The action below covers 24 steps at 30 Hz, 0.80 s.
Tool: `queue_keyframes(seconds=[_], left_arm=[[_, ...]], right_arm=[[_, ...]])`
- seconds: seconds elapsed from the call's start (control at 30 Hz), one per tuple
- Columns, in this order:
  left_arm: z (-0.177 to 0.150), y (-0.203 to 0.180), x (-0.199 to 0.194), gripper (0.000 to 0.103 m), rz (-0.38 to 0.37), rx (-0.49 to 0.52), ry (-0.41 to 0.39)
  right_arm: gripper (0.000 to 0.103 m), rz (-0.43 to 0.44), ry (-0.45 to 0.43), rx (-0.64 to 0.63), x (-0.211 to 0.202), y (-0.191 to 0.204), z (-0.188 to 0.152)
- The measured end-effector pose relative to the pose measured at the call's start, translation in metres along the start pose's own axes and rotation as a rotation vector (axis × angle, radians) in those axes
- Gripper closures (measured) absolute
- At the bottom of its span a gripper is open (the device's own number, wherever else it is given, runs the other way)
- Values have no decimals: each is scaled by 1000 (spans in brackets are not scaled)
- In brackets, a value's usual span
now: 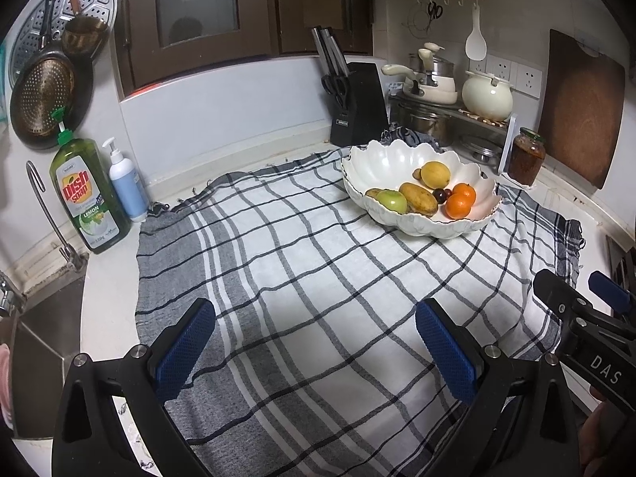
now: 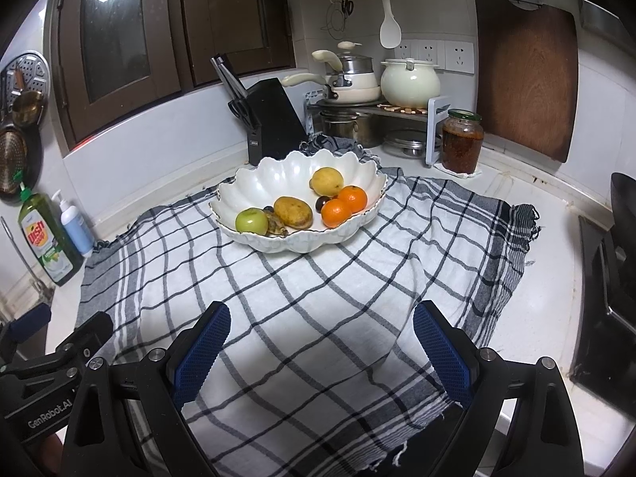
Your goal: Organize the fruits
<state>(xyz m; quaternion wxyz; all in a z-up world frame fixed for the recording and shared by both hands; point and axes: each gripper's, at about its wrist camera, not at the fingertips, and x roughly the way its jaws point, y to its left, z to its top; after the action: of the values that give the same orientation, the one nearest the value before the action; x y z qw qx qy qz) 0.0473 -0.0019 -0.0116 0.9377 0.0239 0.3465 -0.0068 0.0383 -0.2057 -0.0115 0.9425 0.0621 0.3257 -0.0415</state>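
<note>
A white scalloped bowl [image 1: 377,163] [image 2: 274,179] stands on a checked cloth [image 1: 318,278] [image 2: 318,298] at the far side of the counter. It holds a green apple [image 1: 391,200] [image 2: 251,221], a brownish mango [image 1: 418,198] [image 2: 293,211], a yellow lemon [image 1: 435,174] [image 2: 326,181], two oranges [image 1: 458,205] [image 2: 336,212], a dark plum [image 1: 439,195] [image 2: 321,202] and a spotted banana [image 2: 276,225]. My left gripper [image 1: 316,318] is open and empty above the near cloth. My right gripper [image 2: 322,320] is open and empty, well short of the bowl.
A knife block [image 1: 359,105] [image 2: 274,115], a pot rack [image 1: 441,95] [image 2: 369,95] and a jar [image 1: 526,157] [image 2: 462,141] stand behind the bowl. A dish soap bottle [image 1: 89,194] [image 2: 47,238] and a sink [image 1: 47,326] are at the left. A stove [image 2: 612,278] is at the right.
</note>
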Motion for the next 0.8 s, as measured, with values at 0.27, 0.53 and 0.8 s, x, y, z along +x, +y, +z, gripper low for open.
queue_keyframes(seconds=[0.27, 0.53, 0.8], left_arm=[[0, 0, 0, 0, -1, 0, 8], [-1, 0, 3, 0, -1, -1, 14], [-1, 0, 2, 0, -1, 0, 11]], right_arm=[[9, 1, 3, 1, 1, -1, 0], [9, 1, 5, 2, 2, 0, 0], [9, 2, 6, 3, 2, 1, -1]])
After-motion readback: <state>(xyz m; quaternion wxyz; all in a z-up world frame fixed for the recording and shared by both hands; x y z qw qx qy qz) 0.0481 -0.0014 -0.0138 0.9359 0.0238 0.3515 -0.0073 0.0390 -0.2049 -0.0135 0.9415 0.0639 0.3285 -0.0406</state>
